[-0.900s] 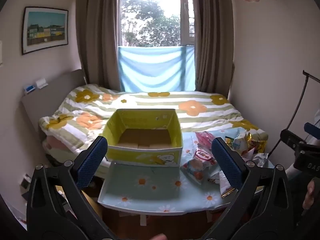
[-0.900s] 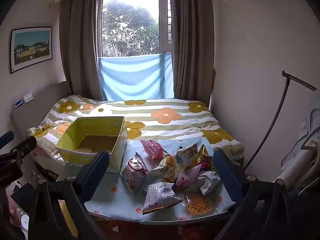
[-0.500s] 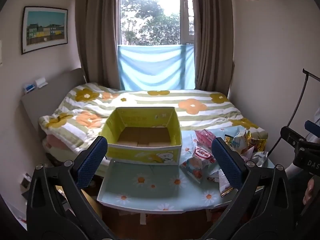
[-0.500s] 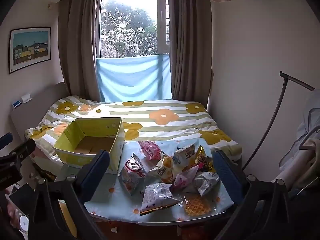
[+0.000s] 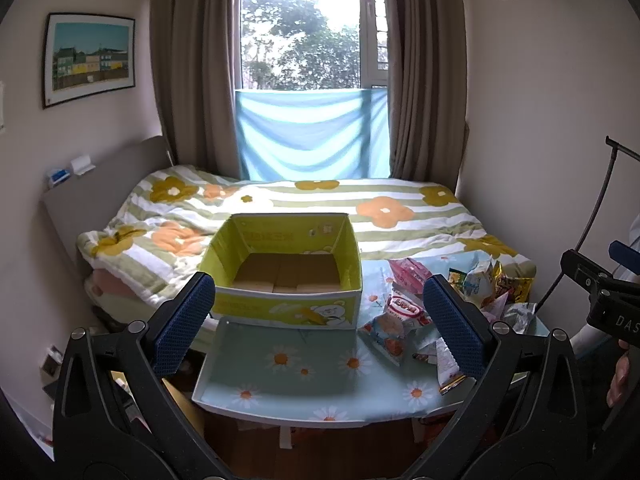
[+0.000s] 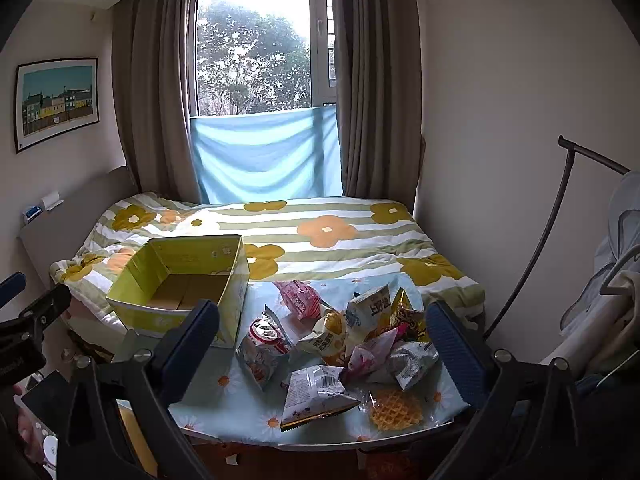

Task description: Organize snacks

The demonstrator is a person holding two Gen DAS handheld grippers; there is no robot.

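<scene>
Worktop at the foot of the bed, both tools released.

Your left tool [image 5: 318, 328] and right tool [image 6: 322, 350] hover spread wide, grasping nothing. The daisy-print worktop [image 5: 280, 376] carries the yellow box [image 5: 286, 268] far left and the snack packets [image 6: 340, 344] piled right. Beyond lie the bed [image 6: 320, 232] and the curtained window [image 6: 256, 48].

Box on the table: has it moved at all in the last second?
No. The box sits at the same spot beside the daisies printed on the table; only the whole view shifted slightly.
</scene>
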